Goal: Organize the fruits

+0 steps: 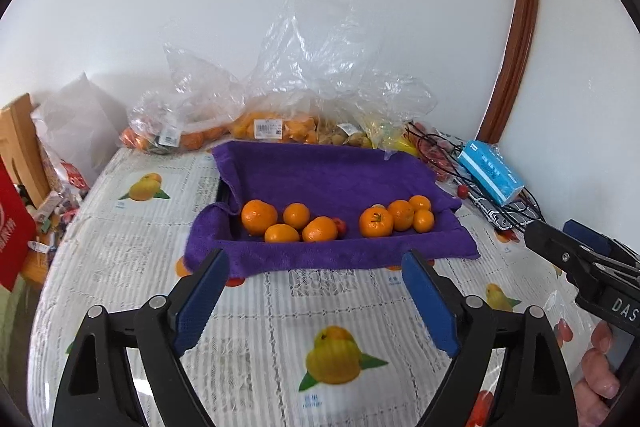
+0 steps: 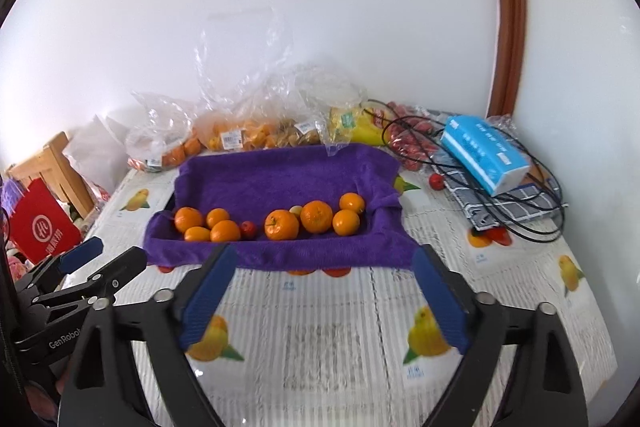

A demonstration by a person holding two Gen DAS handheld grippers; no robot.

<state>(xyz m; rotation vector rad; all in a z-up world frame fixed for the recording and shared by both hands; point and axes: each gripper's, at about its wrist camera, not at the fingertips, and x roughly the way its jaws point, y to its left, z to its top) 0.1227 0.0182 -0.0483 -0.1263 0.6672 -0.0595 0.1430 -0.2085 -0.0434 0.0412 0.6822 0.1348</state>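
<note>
white wall (image 1: 280, 7) behind fruit-print tablecloth (image 1: 280, 315) bearing purple towel (image 1: 320, 175).

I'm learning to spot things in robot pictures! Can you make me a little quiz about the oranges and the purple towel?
1. True or false: the left gripper is holding an orange.
2. What lines the tray where the round orange mandarins sit?
A. purple fluffy towel
B. newspaper
C. clear plastic
3. Fill in: the blue rectangular tissue pack lies on a tangle of black ____.

Key:
1. False. Its jaws stand open over the fruit-print tablecloth with nothing between them. The right gripper is open and empty too.
2. A, the purple fluffy towel.
3. Cables.
</note>
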